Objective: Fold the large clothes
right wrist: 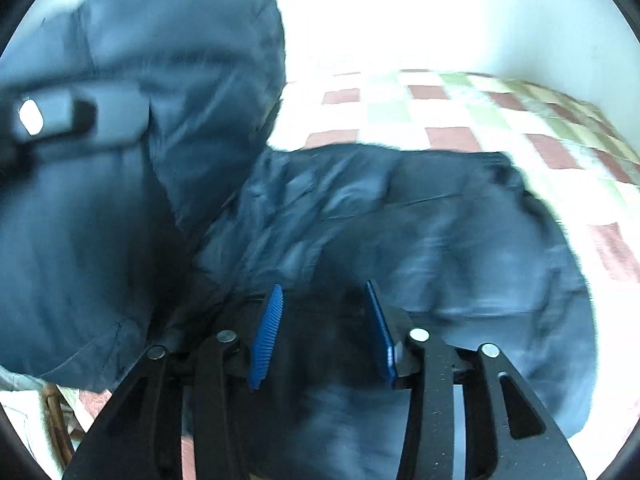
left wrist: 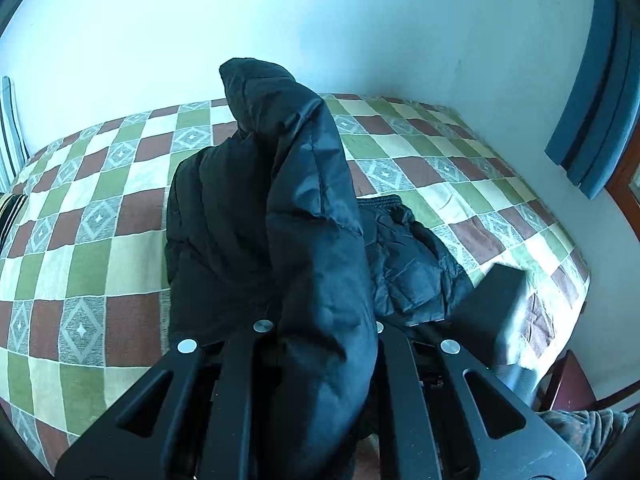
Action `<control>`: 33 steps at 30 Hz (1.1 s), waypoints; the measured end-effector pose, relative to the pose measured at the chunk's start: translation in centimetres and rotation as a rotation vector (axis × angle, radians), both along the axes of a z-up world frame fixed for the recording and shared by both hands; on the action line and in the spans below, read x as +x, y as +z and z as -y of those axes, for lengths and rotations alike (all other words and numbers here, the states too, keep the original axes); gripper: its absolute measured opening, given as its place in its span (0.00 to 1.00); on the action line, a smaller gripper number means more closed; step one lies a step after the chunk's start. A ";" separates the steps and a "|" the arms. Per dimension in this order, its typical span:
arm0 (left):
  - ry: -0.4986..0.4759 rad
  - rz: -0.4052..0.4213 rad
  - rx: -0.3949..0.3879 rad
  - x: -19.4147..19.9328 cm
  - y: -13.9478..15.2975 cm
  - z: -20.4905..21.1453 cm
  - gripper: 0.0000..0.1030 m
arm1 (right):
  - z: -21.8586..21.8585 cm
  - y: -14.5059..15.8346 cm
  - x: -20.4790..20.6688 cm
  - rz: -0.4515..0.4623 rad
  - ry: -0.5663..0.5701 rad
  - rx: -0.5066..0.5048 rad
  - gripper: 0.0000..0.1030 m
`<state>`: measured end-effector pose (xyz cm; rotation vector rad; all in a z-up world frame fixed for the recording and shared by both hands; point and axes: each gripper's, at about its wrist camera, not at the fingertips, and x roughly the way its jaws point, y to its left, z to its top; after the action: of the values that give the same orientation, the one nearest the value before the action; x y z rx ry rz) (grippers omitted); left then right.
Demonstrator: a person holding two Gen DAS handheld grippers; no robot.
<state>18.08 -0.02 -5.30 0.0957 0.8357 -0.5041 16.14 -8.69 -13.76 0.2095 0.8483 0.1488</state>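
On the far left, in the left wrist view, a striped cloth (left wrist: 9, 132) hangs by the white wall (left wrist: 160, 40). Next comes the bed (left wrist: 80, 240), covered in a blanket of green, brown and cream squares. A big dark puffy jacket (left wrist: 224, 232) lies in the middle of the bed.

The left gripper (left wrist: 320, 332) is pressed together on a fold of the jacket. That fold stands up tall in front of the camera (it hides the fingertips, so the pinch itself cannot be seen). The rest of the jacket stays on the blanket behind it and spreads to the right, all crumpled.

Further right, the right gripper (left wrist: 494, 308) shows as a dark blurry block just beside the jacket's edge. Past it is a blue curtain (left wrist: 592, 112) in the top corner and a wooden chair (left wrist: 572, 384) at the bottom.

In the right wrist view, the left gripper (right wrist: 44, 120) is a blurry shape on the left, with the jacket (right wrist: 440, 232) lifted up around it. In the middle, the right gripper (right wrist: 324, 300) has its blue pads (right wrist: 267, 332) spread apart. Dark jacket cloth lies below and between them, but the pads do not squeeze it. On the right, the checked bed (right wrist: 500, 120) runs up to the wall.
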 end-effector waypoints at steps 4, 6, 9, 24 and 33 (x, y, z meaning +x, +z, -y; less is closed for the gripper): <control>-0.019 -0.002 0.006 -0.5 -0.5 2.9 0.11 | 4.8 0.7 -1.6 0.006 -0.081 0.001 0.44; -0.037 -0.005 0.008 -0.7 -1.0 4.9 0.11 | 6.7 0.8 -2.4 0.003 -0.119 0.005 0.44; -0.054 -0.010 0.012 -1.0 -1.9 7.3 0.11 | 9.3 0.9 -3.4 0.000 -0.170 0.006 0.44; -0.081 -0.059 0.076 -1.4 -8.8 17.0 0.11 | 18.4 -1.4 -6.9 -0.087 -0.357 -0.081 0.44; -0.070 -0.014 0.112 -2.1 -9.8 18.0 0.11 | 20.4 -2.8 -7.7 -0.152 -0.407 -0.158 0.53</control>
<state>15.99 -18.02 -15.13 0.2252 0.8760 -0.5245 8.49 -29.05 -16.52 0.2425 0.9468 -0.3183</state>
